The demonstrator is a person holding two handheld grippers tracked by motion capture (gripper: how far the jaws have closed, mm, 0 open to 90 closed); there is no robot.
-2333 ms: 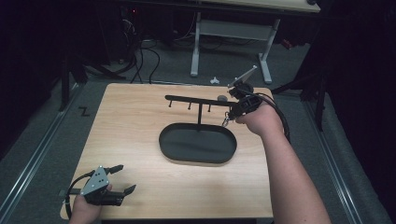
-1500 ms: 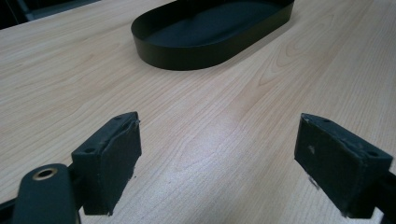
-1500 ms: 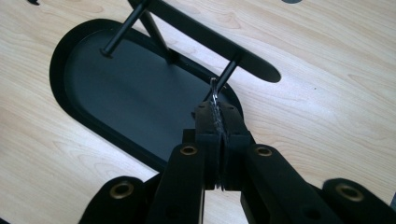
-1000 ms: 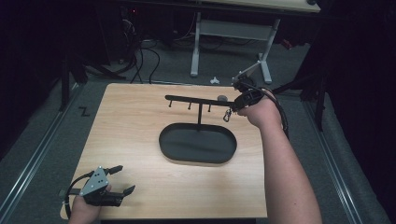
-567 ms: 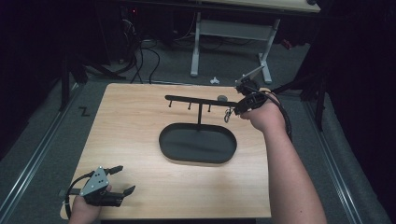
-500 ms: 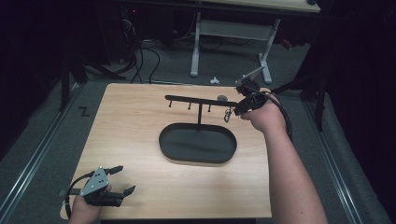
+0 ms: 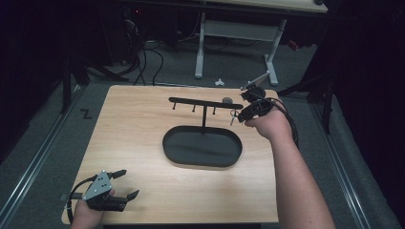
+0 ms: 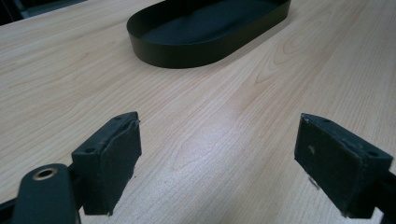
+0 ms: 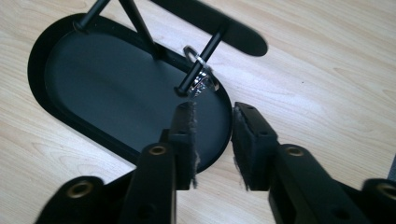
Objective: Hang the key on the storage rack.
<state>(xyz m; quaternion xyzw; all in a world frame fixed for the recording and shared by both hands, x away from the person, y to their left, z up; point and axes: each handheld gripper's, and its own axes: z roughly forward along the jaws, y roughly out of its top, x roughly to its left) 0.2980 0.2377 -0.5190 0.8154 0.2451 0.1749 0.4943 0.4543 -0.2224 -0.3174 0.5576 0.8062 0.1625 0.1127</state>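
Evidently the hanging step was at its end. Right tongs (image 9: 214, 140) stood just short of the rack (image 9: 210, 21), jaws parted a little with nothing between them; they had just been opening. The key ring (image 9: 198, 77) hung on the peg (image 9: 198, 65) directly ahead of the jaw tips, apart from both pads, its shiny lower part dangling near the peg's end. Whether a key hung from the ring, could not tell; too blurred.

In the high view the right tongs (image 7: 250, 110) sat at the right end of the rack's crossbar (image 7: 205, 102), the ring (image 7: 232, 114) just to their left under the bar. The black oval tray (image 7: 203, 162) lay below and beyond the jaws, the rack's post rising from its far edge.

Left tongs (image 7: 117, 186) rested low over the table (image 7: 143, 124) at its near left corner, well apart from the tray. Jaws stood wide open, bare wood between the pads (image 8: 112, 158).

Judgement: release done, ring carried by the peg alone. Next move called for drawing the right tongs straight back along their own line, jaws kept parted, without brushing the ring or the peg. The ring sat close to the peg's free end, so a nudge might slip it off into the tray.
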